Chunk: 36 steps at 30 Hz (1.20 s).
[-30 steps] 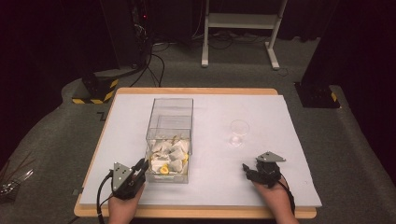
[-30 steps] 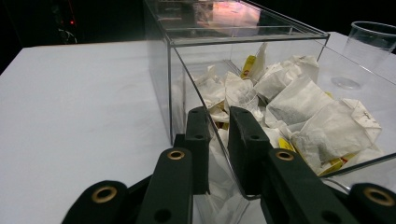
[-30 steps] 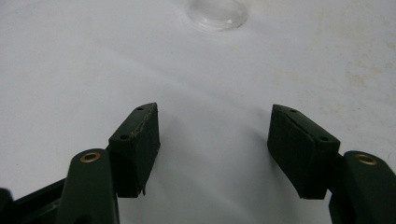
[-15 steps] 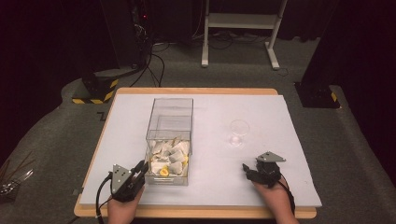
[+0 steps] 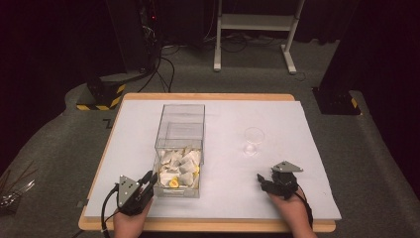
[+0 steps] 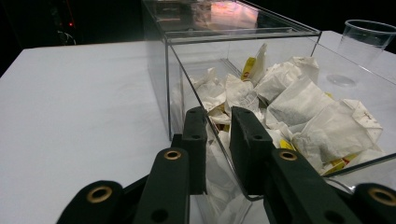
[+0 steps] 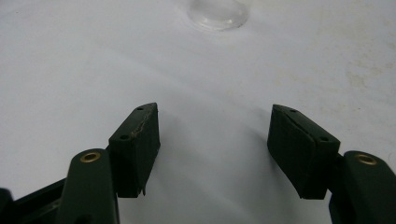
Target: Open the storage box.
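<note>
Left gripper [image 6: 218, 140] jaws narrow, set either side of the drawer [image 6: 212, 135] wall at its near left corner, one jaw outside, one inside; whether the pads press the clear wall cannot be told. They have just eased open a touch, the wall between them. In the high view, left gripper [image 5: 147, 179] sits at the drawer's [image 5: 177, 188] front left corner, near the table's [image 5: 208, 97] front edge.

Drawer is pulled out toward the person from a clear box [image 5: 181, 124] on the white sheet [image 5: 277, 119], left of centre. It holds a heap of tea bags [image 5: 179, 164].

Writing: none readable. Tea bags [image 6: 303, 107] carry yellow tags with small red marks, too small to read.

Right gripper [image 7: 212, 149] jaws wide apart, nothing between them, over bare sheet. High view puts the right gripper [image 5: 262, 181] at front right, well apart from the drawer.

Views compared: left gripper view gives the weave of the bags and the cup [image 6: 366, 39] upright beyond the drawer. Right gripper view catches the cup's base [image 7: 217, 11] at its top edge. High view gives cup [image 5: 253, 141] right of the box, a white stand [image 5: 257, 29] on the floor beyond, and a striped block [image 5: 101, 96] at far left.
</note>
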### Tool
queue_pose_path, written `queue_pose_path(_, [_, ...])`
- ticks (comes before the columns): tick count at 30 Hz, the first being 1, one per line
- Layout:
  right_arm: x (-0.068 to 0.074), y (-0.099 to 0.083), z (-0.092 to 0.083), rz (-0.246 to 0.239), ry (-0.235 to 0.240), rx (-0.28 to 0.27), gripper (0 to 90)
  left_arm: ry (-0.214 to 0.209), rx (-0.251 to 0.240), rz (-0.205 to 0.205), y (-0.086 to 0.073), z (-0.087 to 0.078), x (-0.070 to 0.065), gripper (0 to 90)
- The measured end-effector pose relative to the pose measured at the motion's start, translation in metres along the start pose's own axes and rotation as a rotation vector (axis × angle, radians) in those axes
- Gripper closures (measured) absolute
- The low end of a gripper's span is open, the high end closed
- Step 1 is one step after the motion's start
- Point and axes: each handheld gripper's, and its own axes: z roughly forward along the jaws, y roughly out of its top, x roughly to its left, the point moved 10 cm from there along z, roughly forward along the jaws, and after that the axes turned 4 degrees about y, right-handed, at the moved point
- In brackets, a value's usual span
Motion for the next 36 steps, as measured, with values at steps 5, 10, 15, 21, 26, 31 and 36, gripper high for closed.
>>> queue_pose_path(5, [0.000,0.000,0.000,0.000,0.000,0.000,34.1,0.000,-0.016,-0.001,0.005,-0.002,0.001,71.0])
queue_pose_path(10, [0.000,0.000,0.000,0.000,0.000,0.000,34.1,-0.003,-0.022,0.001,0.007,-0.003,0.001,69.9])
queue_pose_path(15, [0.000,0.000,0.000,0.001,0.001,0.000,34.1,-0.003,-0.038,0.008,0.015,-0.004,0.002,67.9])
queue_pose_path(21, [0.001,0.000,0.000,-0.006,0.006,-0.004,35.7,0.006,-0.043,0.026,0.024,-0.002,0.011,63.1])
queue_pose_path(26, [0.007,0.006,-0.006,-0.027,0.022,-0.041,40.5,0.019,-0.044,0.039,0.030,0.000,0.025,60.5])
queue_pose_path(31, [0.021,0.021,-0.018,-0.053,0.043,-0.101,43.0,0.036,-0.037,0.035,0.033,0.008,0.042,59.7])
queue_pose_path(36, [0.042,0.036,-0.024,-0.098,0.075,-0.137,43.5,0.054,-0.028,0.061,0.029,0.016,0.058,59.2])
